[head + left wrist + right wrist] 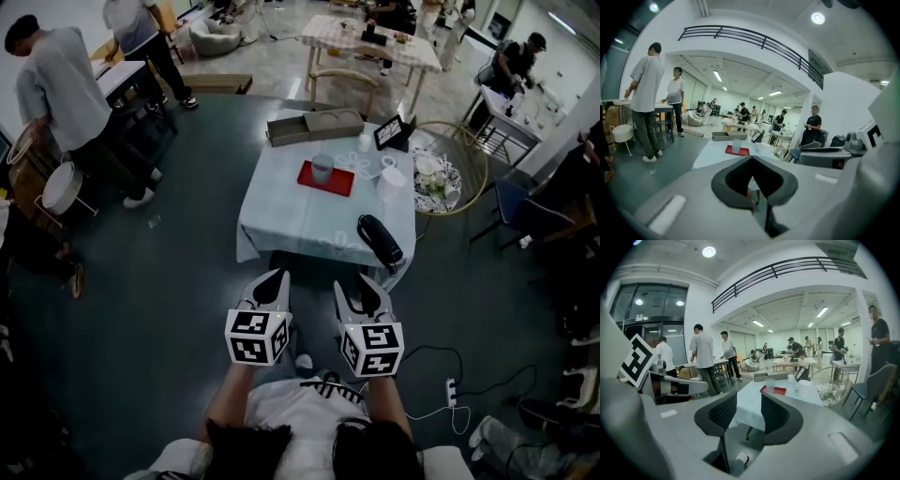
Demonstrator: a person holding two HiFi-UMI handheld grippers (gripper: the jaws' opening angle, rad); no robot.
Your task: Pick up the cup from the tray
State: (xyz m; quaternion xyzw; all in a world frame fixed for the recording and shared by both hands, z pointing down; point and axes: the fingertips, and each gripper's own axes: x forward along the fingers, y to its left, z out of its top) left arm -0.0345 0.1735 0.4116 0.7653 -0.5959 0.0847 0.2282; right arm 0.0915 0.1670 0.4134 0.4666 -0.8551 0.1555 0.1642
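A translucent cup [322, 168] stands upright on a red tray [328, 184] at the far middle of a table with a pale cloth [300, 220]. Both grippers hang side by side in front of the table's near edge, well short of the tray. My left gripper [272, 281] has its jaws together with nothing between them. In the left gripper view the cup [736, 146] and the tray [737, 151] lie far ahead. My right gripper [362, 291] is open and empty. In the right gripper view its jaws frame the table, with the cup [769, 384] and the tray [774, 390] beyond them.
On the table are a grey box [314, 127] at the back, a framed tablet [391, 132], a white pot [392, 180] and a black object [380, 239] near the front right corner. A round wire stand [450, 169] is to the right. People stand around; a power strip [451, 389] lies on the floor.
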